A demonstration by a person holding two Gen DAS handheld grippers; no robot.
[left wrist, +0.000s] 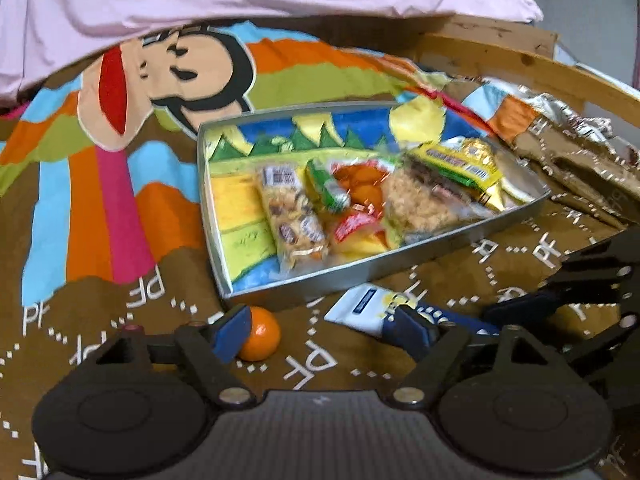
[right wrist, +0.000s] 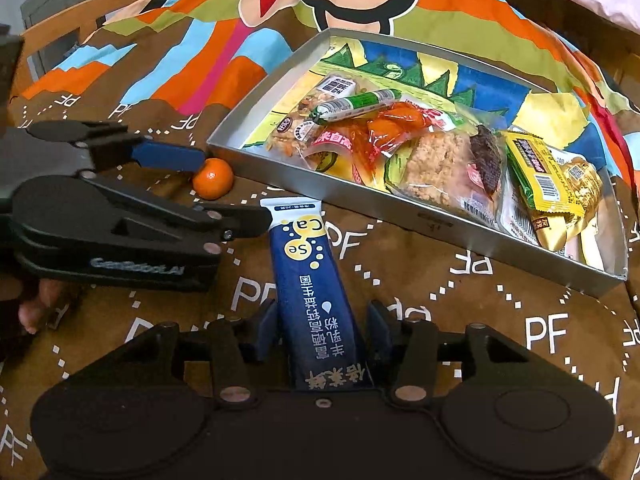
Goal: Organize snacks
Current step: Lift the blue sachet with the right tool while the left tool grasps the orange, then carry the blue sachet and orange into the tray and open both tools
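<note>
Right tongs (right wrist: 322, 336) straddle blue sachet (right wrist: 308, 292) w/o clear pinch, just outside snack tin (right wrist: 416, 216). Left tongs (left wrist: 320, 330) spread around tangerine (left wrist: 260, 334), beside tin on bedspread (right wrist: 480, 320).

Lying on the bedspread (right wrist: 500, 312): a tray (right wrist: 460, 236) far and right, holding snack packets (right wrist: 440, 164) side by side. Sitting just near the tray's left corner, a mandarin (right wrist: 213, 179). Stretching from beside the mandarin toward the near edge, a sachet (right wrist: 316, 292), lying between both fingers of the right hand-held gripper (right wrist: 322, 328). Resting left of the mandarin, the left hand-held gripper (right wrist: 224, 188).
</note>
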